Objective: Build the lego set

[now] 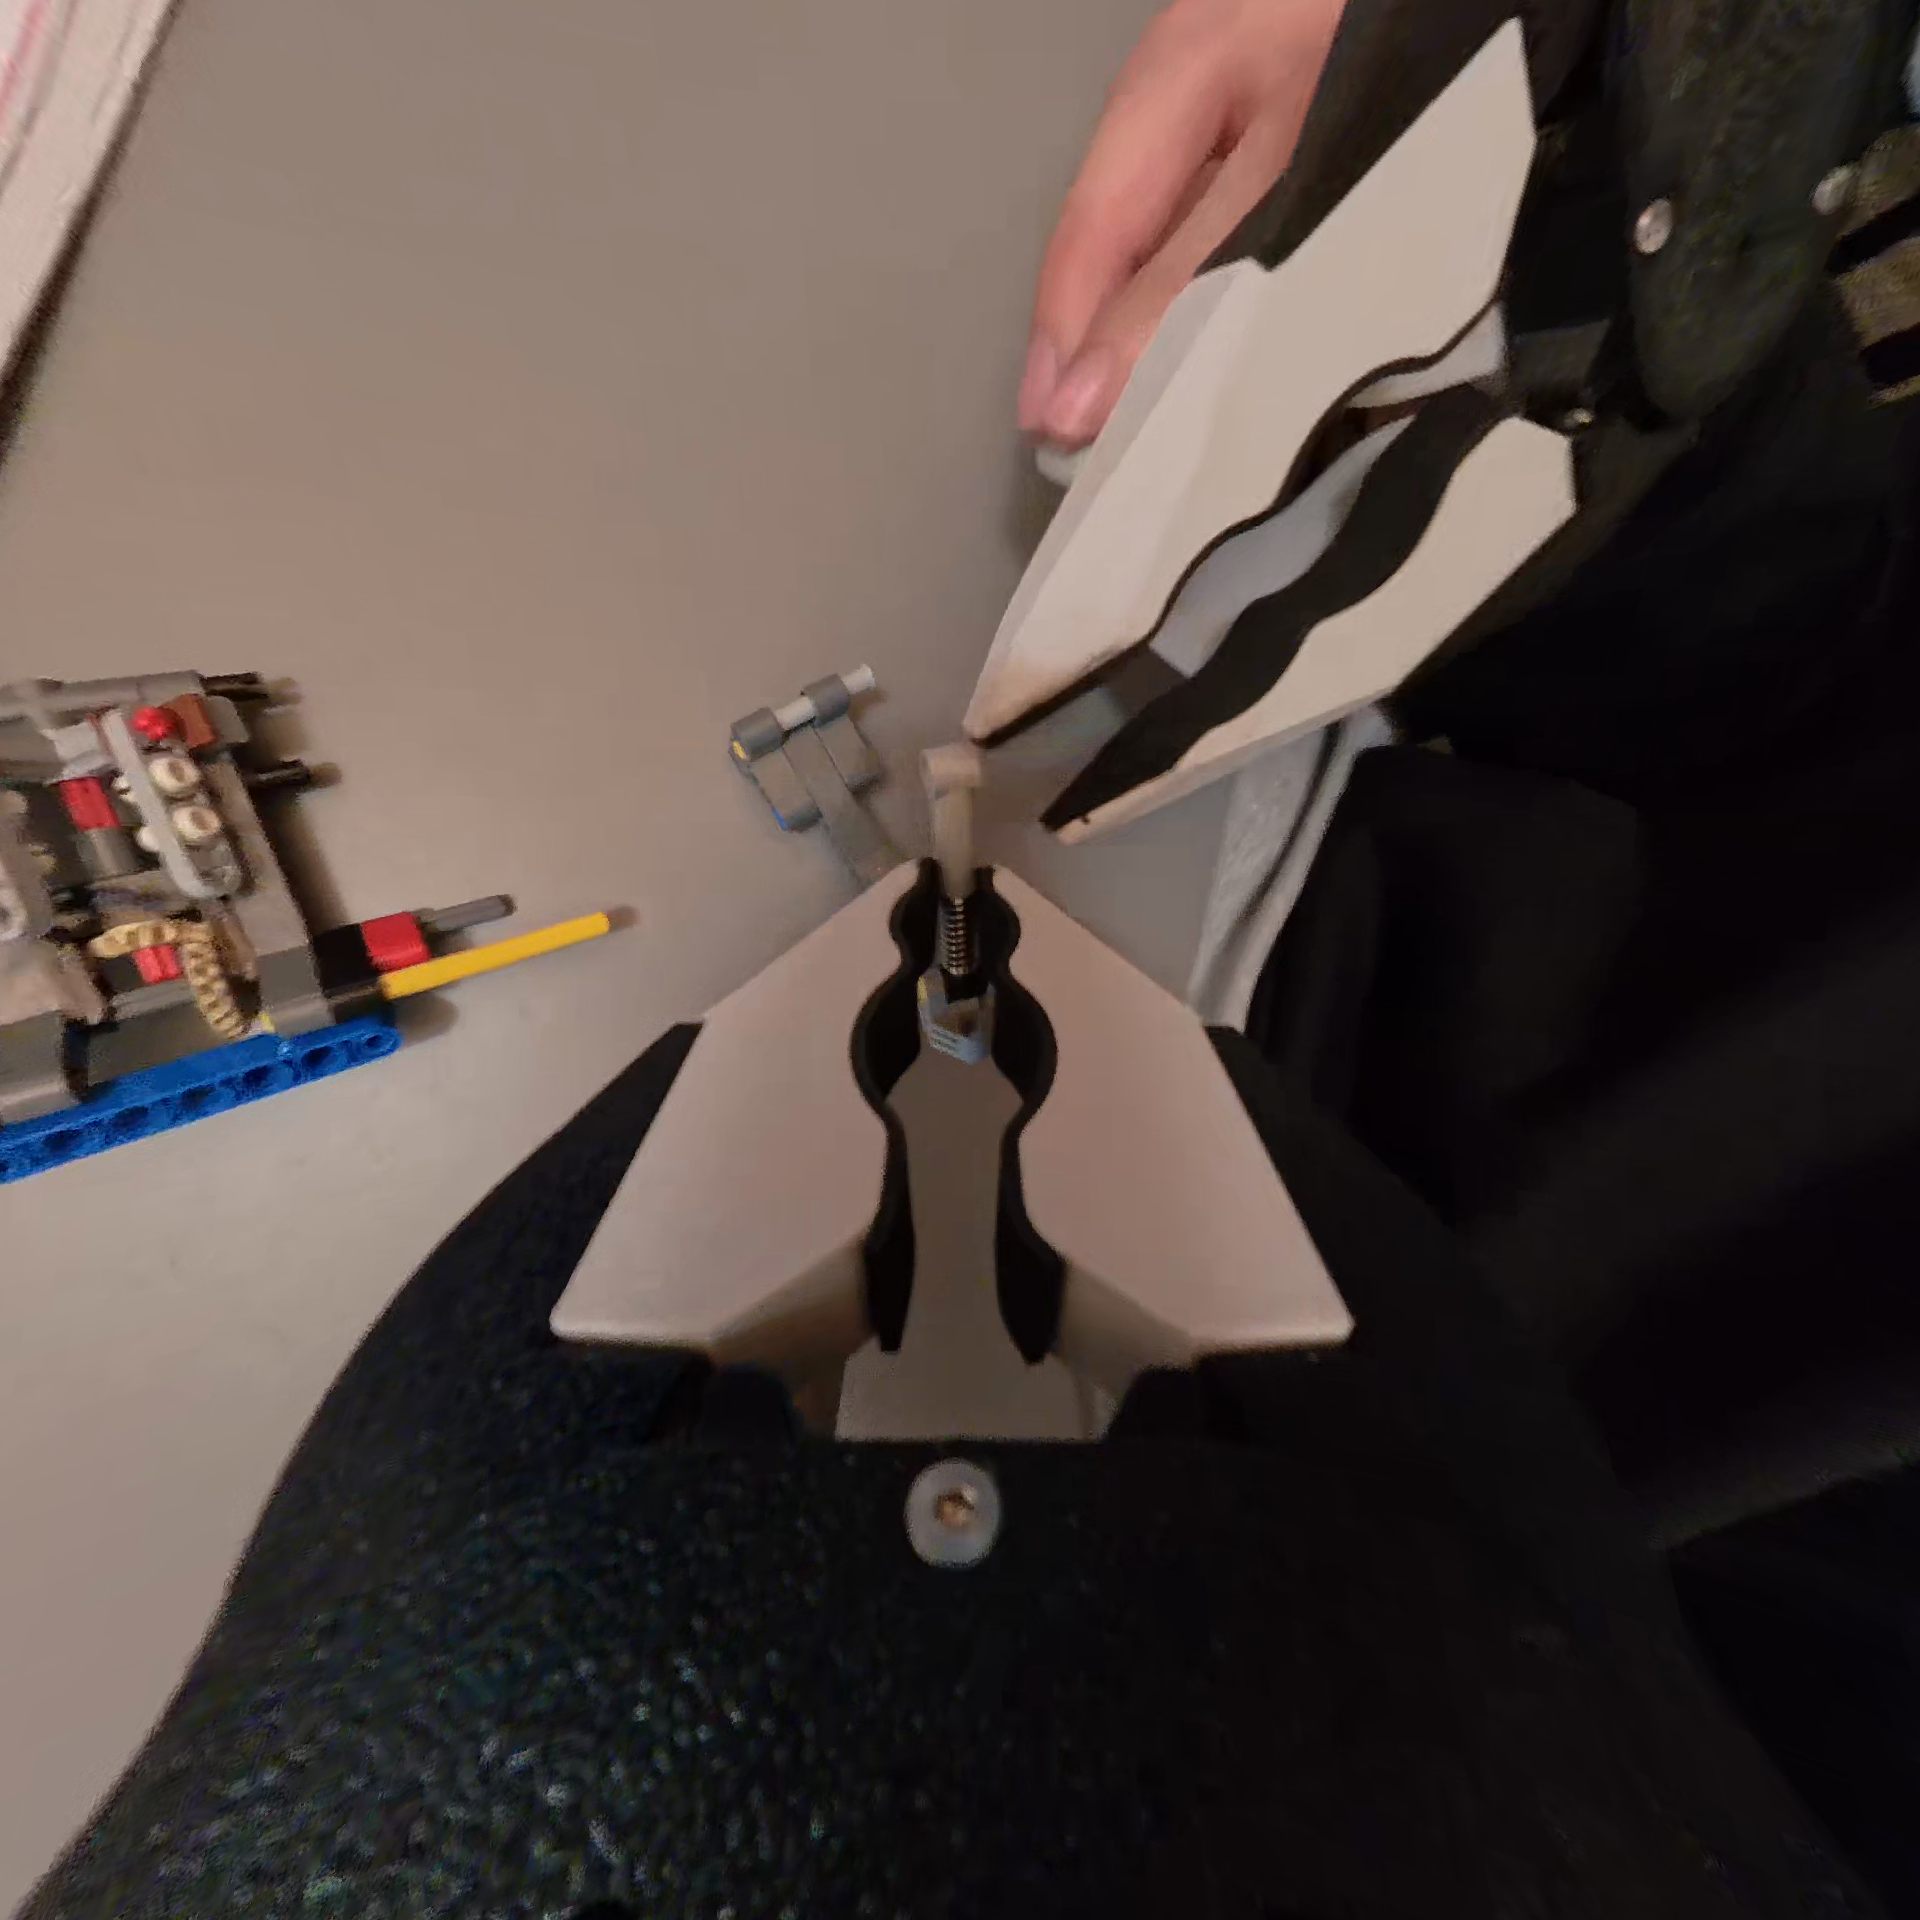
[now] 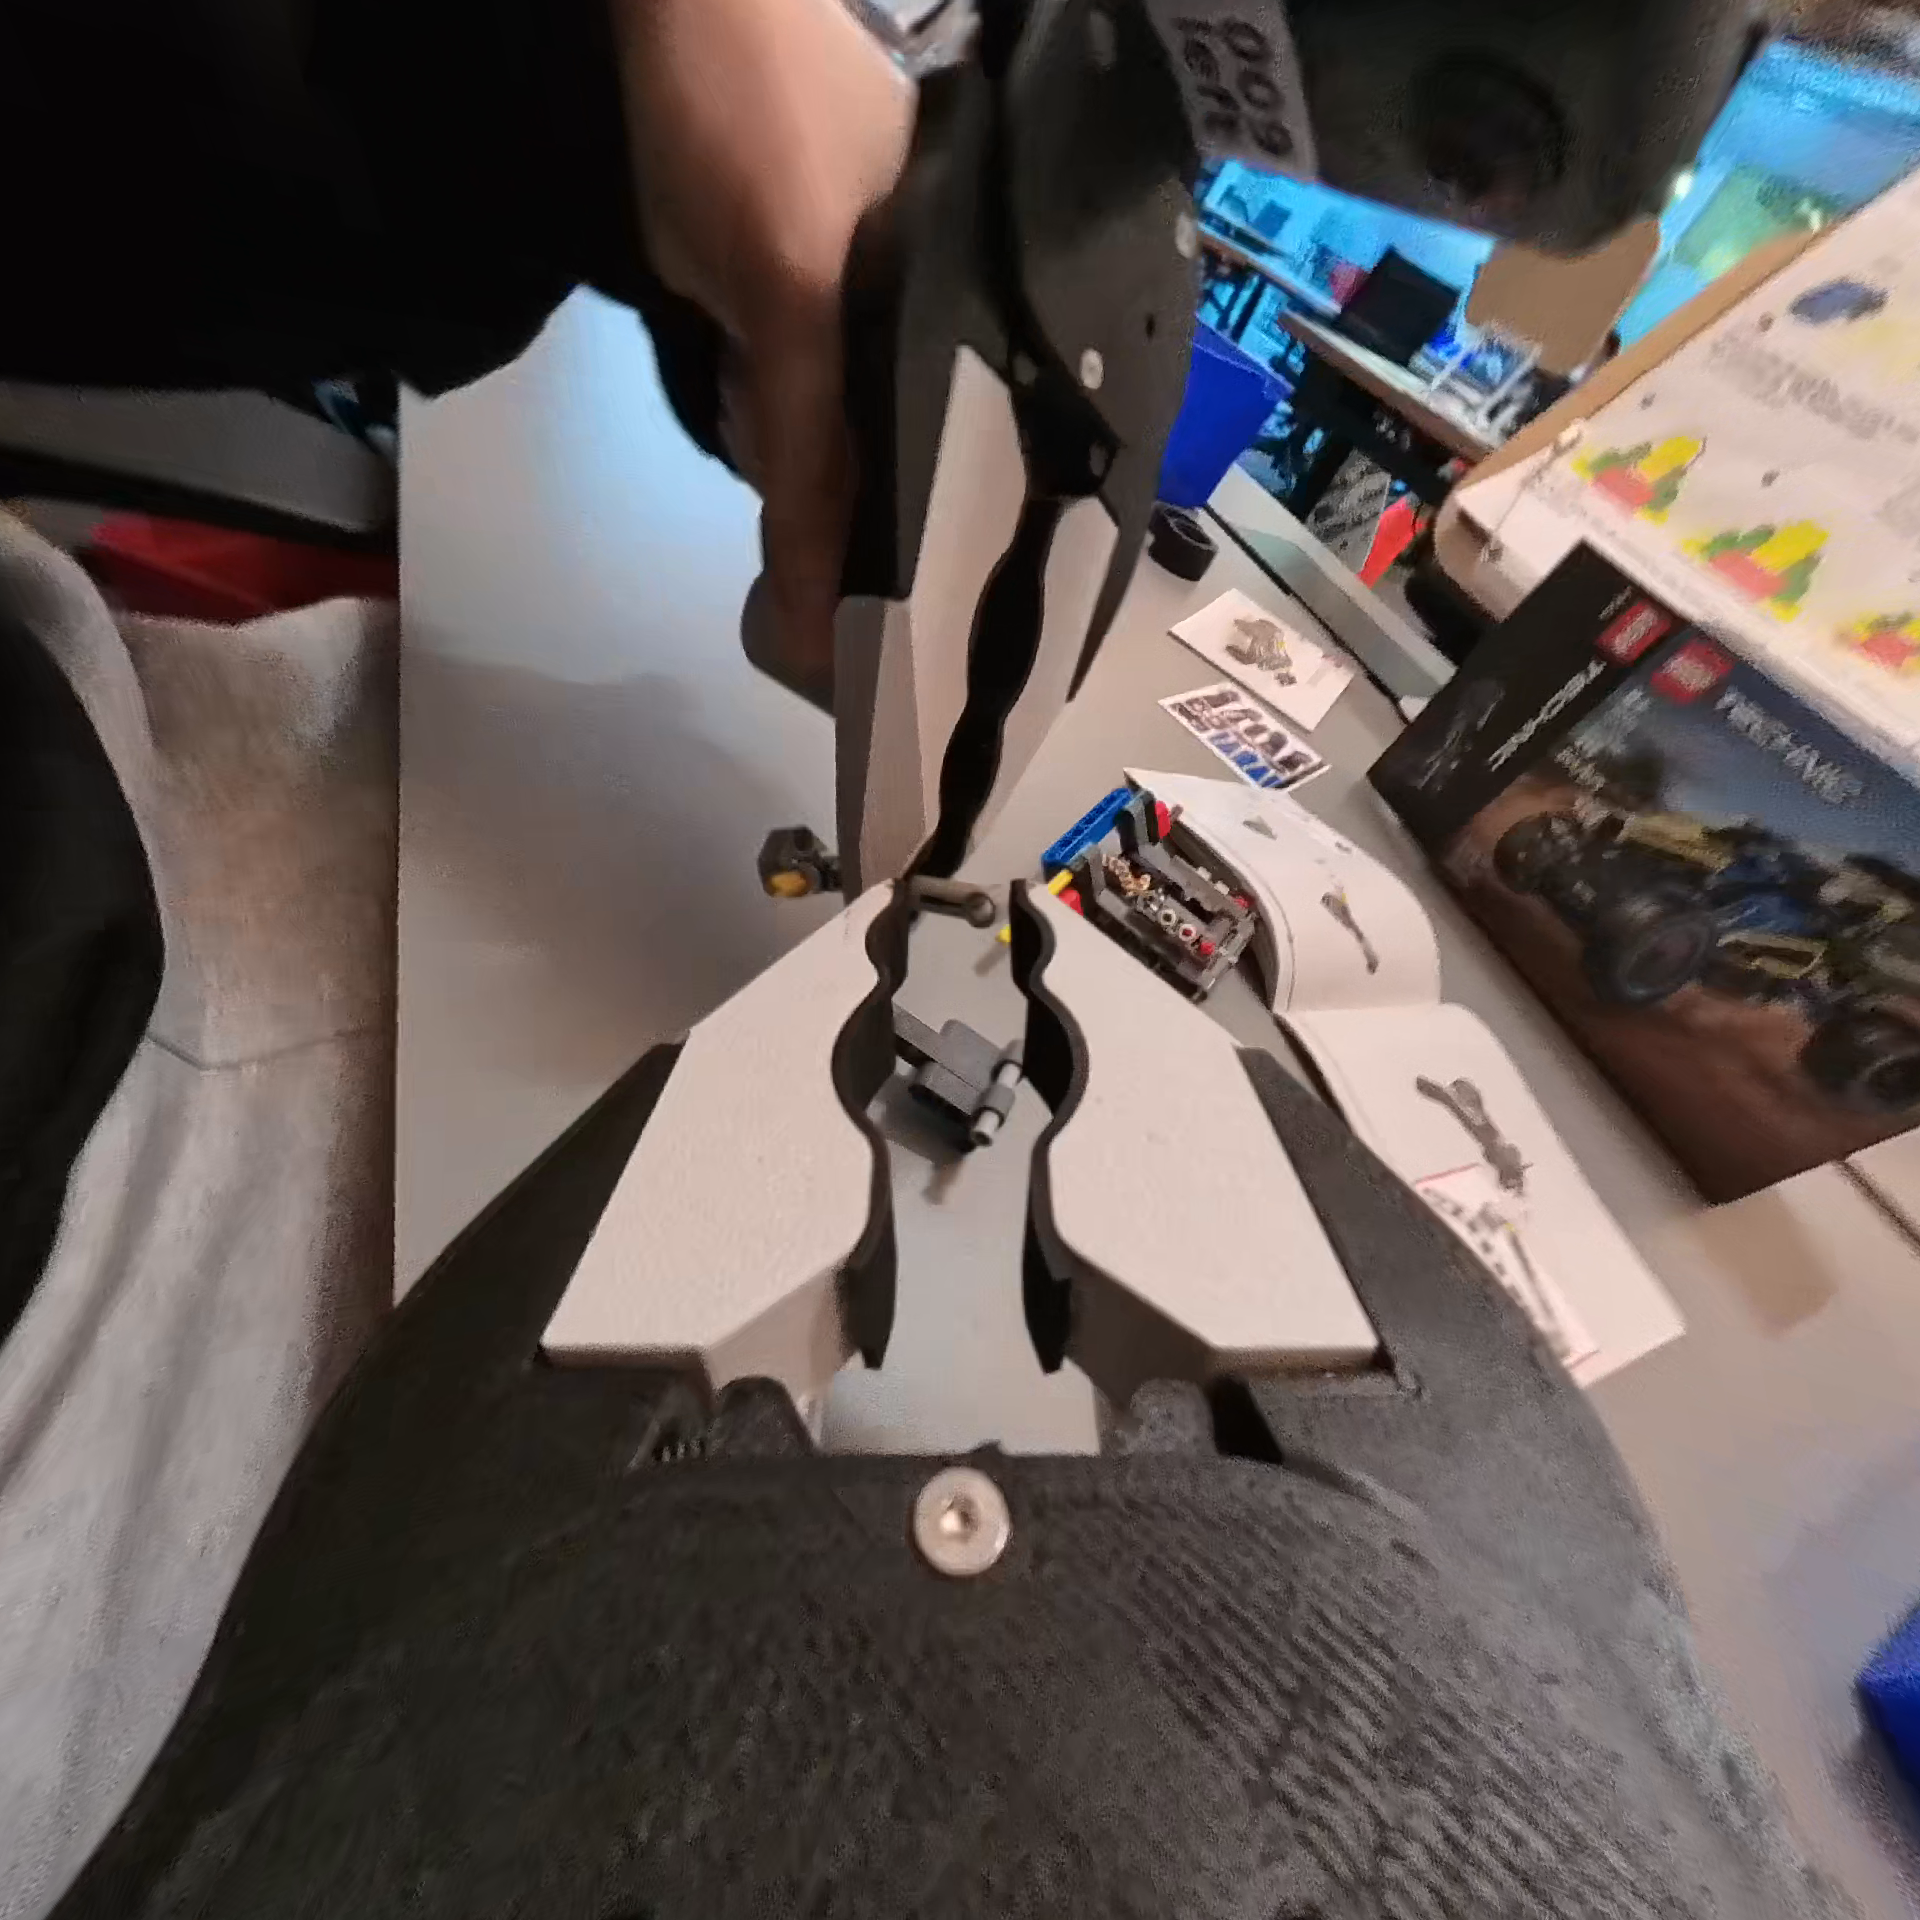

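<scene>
My left gripper [image 1: 954, 878] is shut on a small shock absorber [image 1: 954, 831], a light grey rod with a metal spring and a blue and yellow end. In the right wrist view the left gripper [image 2: 904, 862] comes down from above, and the shock absorber's rod end [image 2: 956, 902] lies between my right gripper's tips. My right gripper [image 2: 954, 899] is open. In the left wrist view it [image 1: 1013, 779] reaches in from the upper right, one tip beside the rod's top. A grey lego sub-assembly [image 1: 810, 769] lies on the table just behind; it also shows between the right fingers [image 2: 956, 1081].
The partly built chassis [image 1: 156, 914] with a blue beam and a yellow axle [image 1: 499, 951] sits to the left; it also shows in the right wrist view [image 2: 1153, 904]. An open instruction booklet [image 2: 1351, 935], the lego box [image 2: 1662, 831] and a sticker sheet [image 2: 1242, 738] lie on the right. A hand [image 1: 1122, 208] holds the right gripper. The grippers are tip to tip, or close to it.
</scene>
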